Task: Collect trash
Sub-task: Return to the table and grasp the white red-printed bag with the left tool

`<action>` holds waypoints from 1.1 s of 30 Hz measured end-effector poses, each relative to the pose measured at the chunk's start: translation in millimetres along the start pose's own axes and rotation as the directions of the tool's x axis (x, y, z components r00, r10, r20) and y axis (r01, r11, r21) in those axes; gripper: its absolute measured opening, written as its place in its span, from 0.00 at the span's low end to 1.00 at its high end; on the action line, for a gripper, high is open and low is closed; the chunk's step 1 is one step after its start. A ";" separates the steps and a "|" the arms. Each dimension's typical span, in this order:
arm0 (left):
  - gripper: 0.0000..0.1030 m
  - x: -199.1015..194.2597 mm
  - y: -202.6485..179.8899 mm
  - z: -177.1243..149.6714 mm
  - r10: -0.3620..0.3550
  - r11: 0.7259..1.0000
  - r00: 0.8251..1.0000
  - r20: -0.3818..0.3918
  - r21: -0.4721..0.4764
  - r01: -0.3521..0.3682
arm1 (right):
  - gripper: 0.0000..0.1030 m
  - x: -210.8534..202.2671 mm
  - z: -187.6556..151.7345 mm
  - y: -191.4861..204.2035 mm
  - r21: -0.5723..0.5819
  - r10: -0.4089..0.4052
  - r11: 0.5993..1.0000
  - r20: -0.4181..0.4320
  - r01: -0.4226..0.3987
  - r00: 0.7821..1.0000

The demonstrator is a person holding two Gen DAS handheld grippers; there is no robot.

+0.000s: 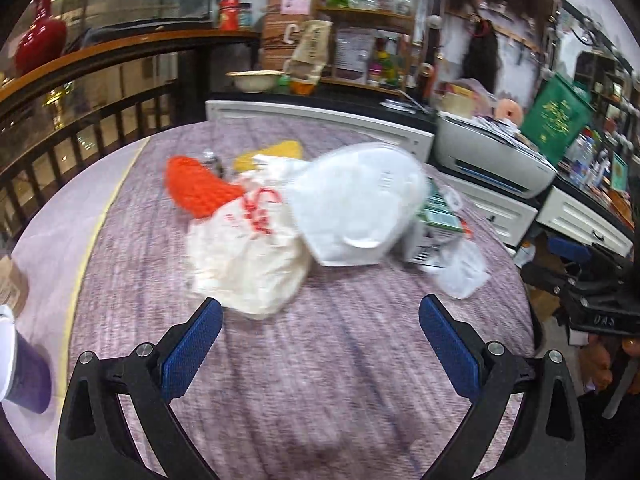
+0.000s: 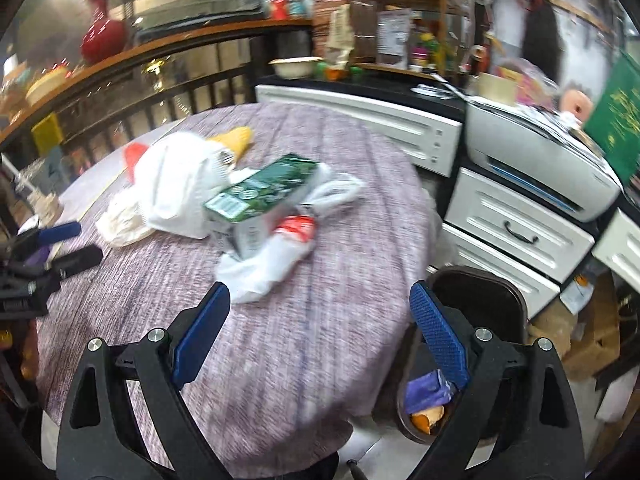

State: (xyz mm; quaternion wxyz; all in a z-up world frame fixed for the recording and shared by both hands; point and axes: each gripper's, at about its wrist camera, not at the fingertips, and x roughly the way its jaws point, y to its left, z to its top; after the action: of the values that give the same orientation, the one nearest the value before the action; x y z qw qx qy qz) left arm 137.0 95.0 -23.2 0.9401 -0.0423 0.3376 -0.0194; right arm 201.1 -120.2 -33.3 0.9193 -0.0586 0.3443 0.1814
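Trash pile sits at the centre of the left wrist view, on the purple-grey tabletop [image 1: 320,360]. Contents: a crumpled white bag with red print [image 1: 248,248], a white face mask [image 1: 356,204] lying partly on that bag's right side, an orange knitted piece [image 1: 196,188] touching the bag at upper left, a yellow item [image 1: 272,154] behind it. At the pile's right edge, a green carton [image 2: 264,192] rests on a clear plastic bag [image 2: 264,264]; a red-and-white wrapper [image 2: 296,228] lies against the carton's lower right.

Left tongs [image 1: 320,320]: blue pads spread wide, nothing between them, low in the frame just in front of the white bag. Right tongs [image 2: 320,304]: also spread wide and empty, left pad near the clear bag's edge.

In the right wrist view, lower right, a dark bin [image 2: 480,292] stands beside the tabletop's edge; purple and orange scraps [image 2: 428,396] show inside it. White drawers [image 2: 516,232] and a grey printer [image 2: 540,160] fill the right of the frame. A red vase [image 1: 40,44] stands on a railing ledge, upper left. Motion blur softens details.
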 end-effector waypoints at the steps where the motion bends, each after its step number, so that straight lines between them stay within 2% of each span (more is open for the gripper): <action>1: 0.94 0.6 7.6 0.9 0.009 1.000 1.000 -0.003 -0.012 -0.010 | 0.87 5.0 2.5 6.0 -0.015 0.004 1.000 -0.009 -0.004 1.000; 5: 0.94 4.0 30.6 2.0 0.028 0.998 0.999 -0.036 -0.060 -0.030 | 0.86 19.3 10.0 20.4 -0.043 0.030 0.999 -0.028 -0.031 0.999; 11: 0.94 16.0 50.1 0.2 -0.005 0.992 0.997 -0.078 -0.126 -0.005 | 0.69 45.1 13.8 26.0 -0.050 0.018 0.999 -0.085 -0.022 0.996; 14: 0.94 28.1 55.9 4.7 -0.010 0.989 0.995 -0.102 -0.145 -0.005 | 0.55 56.0 12.6 22.1 -0.020 0.024 0.999 -0.119 -0.027 0.993; 16: 0.93 34.0 61.3 6.8 -0.025 0.986 0.994 -0.107 -0.169 0.007 | 0.37 62.1 11.4 17.4 0.015 0.051 0.999 -0.146 -0.050 0.988; 17: 0.93 37.3 64.1 8.6 -0.034 0.984 0.994 -0.109 -0.180 0.014 | 0.33 64.0 10.3 15.2 0.033 0.066 0.998 -0.155 -0.062 0.986; 18: 0.93 41.6 67.2 10.7 -0.037 0.982 0.993 -0.111 -0.190 0.015 | 0.24 65.1 9.7 13.7 0.045 0.078 0.996 -0.159 -0.072 0.984; 20: 0.87 47.5 70.6 12.5 -0.036 0.980 0.992 -0.118 -0.198 0.012 | 0.17 64.3 8.5 11.7 0.051 0.083 0.996 -0.155 -0.076 0.984; 22: 0.74 53.3 72.6 13.7 -0.047 0.977 0.991 -0.128 -0.210 0.019 | 0.11 62.9 7.9 12.6 0.044 0.086 0.996 -0.152 -0.081 0.985; 23: 0.70 54.3 73.0 13.1 -0.060 0.975 0.990 -0.130 -0.218 0.031 | 0.11 62.2 7.8 13.3 0.042 0.089 0.996 -0.149 -0.084 0.985; 25: 0.53 55.8 71.0 12.0 -0.082 0.972 0.988 -0.132 -0.231 0.049 | 0.08 59.7 7.5 14.8 0.032 0.079 0.997 -0.136 -0.076 0.988; 26: 0.48 55.5 69.1 11.1 -0.075 0.973 0.988 -0.133 -0.226 0.044 | 0.08 58.8 7.4 15.6 0.028 0.072 0.997 -0.132 -0.069 0.989; 27: 0.39 54.3 66.9 9.9 -0.062 0.975 0.989 -0.131 -0.219 0.033 | 0.07 57.4 7.0 16.8 0.021 0.065 0.998 -0.128 -0.063 0.990; 28: 0.26 52.9 65.8 8.8 -0.053 0.977 0.990 -0.128 -0.212 0.024 | 0.07 55.5 6.5 17.9 0.017 0.061 0.998 -0.126 -0.059 0.990; 33: 0.21 34.3 65.2 8.1 -0.019 0.980 0.997 -0.074 -0.201 0.004 | 0.07 45.4 5.5 18.0 -0.003 0.035 0.999 -0.102 -0.036 0.994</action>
State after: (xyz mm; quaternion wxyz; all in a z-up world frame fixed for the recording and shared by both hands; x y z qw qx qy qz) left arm 169.1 158.3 -44.7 0.9175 -0.1379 0.3730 0.0077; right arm 229.4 -88.9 -58.5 0.8971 -0.0638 0.3911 0.1954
